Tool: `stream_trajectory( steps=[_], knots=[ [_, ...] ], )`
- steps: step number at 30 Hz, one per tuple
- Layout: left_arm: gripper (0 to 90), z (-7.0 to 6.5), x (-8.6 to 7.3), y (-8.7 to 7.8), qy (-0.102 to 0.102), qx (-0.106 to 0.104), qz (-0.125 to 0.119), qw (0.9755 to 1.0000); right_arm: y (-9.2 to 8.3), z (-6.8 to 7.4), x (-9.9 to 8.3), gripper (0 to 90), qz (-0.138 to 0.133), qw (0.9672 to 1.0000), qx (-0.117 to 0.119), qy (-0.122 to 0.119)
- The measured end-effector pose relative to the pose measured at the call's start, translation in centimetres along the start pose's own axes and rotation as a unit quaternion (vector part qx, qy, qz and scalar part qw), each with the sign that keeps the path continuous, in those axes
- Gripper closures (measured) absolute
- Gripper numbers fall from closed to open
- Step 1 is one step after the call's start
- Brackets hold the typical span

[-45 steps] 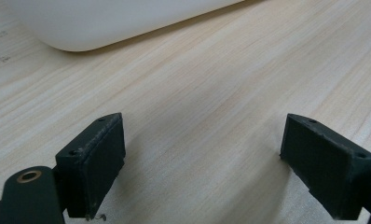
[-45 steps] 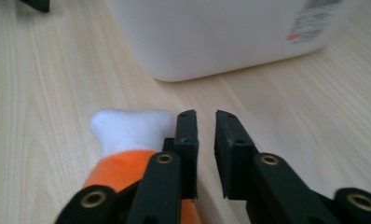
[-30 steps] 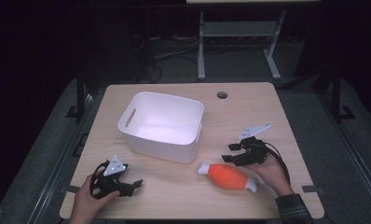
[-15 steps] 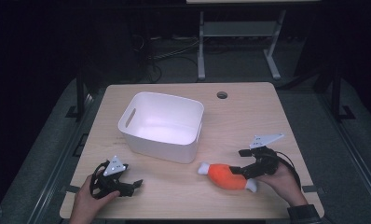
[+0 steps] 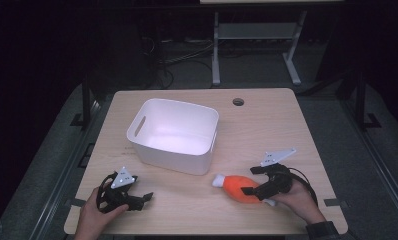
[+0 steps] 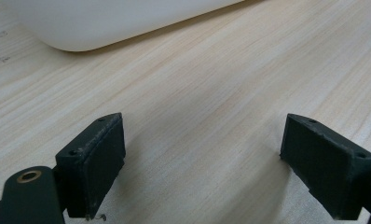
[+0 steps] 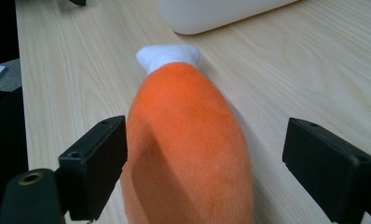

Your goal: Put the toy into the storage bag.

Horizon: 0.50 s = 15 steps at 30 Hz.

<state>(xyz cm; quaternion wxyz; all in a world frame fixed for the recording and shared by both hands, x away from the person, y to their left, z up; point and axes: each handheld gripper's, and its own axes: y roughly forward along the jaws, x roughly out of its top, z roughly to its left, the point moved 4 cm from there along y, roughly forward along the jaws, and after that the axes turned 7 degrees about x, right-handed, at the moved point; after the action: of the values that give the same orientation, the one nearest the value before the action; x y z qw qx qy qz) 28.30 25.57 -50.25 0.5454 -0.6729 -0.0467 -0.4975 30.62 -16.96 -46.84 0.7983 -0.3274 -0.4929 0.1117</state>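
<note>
**Plush toy lies lengthwise between my right claw's jaws**

My right claw (image 5: 251,190) sits near the front right of the counter (image 5: 267,125), and its jaws stand wide apart with the orange plush toy (image 7: 188,149) between them. In the right gripper view the toy's fat orange body fills most of the gap; the left jaw looks to be touching or just beside its flank, while a clear strip of wood shows between the toy and the right jaw. So the toy sits off-centre, toward my left jaw. Nothing is gripped yet.

The toy's long axis runs straight away from the claw, its white tip (image 7: 168,56) pointing toward the white tub (image 5: 174,135). That suits a squeeze across the narrow width, I judge, though the soft body will give under the jaws and the claw may want to shift slightly to centre it.

My left claw (image 5: 146,198) rests at the front left corner of the counter, well apart from the toy, jaws spread and nothing but bare wood between them. The right hand (image 5: 297,197) is plainly the nearer one.

Farther off, the tub stands near the middle of the counter, toward its left, with its near wall just beyond the toy's white tip. It looks empty from the high view.
</note>
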Motion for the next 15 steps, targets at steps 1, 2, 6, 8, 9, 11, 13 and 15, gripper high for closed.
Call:
stream_trajectory(
  steps=[1,2,6,8,9,11,13,15],
  knots=[
    [12.9,0.0,0.0,0.0,0.0,0.0,0.0,1.0,0.07,0.01,0.03,13.4,0.001,1.0,0.002,-0.001],
    [12.9,0.0,0.0,0.0,0.0,0.0,0.0,1.0,0.12,0.02,0.05,13.4,0.001,1.0,0.003,-0.002],
    [12.9,0.0,0.0,0.0,0.0,0.0,0.0,1.0,0.35,0.03,0.04,13.4,0.003,0.9999,0.012,0.001],
    [12.9,0.0,0.0,0.0,0.0,0.0,0.0,1.0,0.49,0.02,0.01,13.5,0.004,0.9999,0.015,0.002],
    [12.9,0.0,0.0,0.0,0.0,0.0,0.0,1.0,0.56,0.02,-0.01,13.5,0.006,0.9999,0.015,0.003],
    [12.9,0.0,0.0,0.0,0.0,0.0,0.0,1.0,0.68,-0.04,-0.07,13.5,0.008,0.9998,0.015,0.003],
    [12.9,0.0,0.0,0.0,0.0,0.0,0.0,1.0,0.83,-0.09,-0.13,13.5,0.012,0.9998,0.016,0.003],
    [13.0,0.0,0.0,0.0,0.0,0.0,0.0,1.0,1.05,-0.05,-0.23,13.5,0.019,0.9997,0.016,0.002]
  ],
)
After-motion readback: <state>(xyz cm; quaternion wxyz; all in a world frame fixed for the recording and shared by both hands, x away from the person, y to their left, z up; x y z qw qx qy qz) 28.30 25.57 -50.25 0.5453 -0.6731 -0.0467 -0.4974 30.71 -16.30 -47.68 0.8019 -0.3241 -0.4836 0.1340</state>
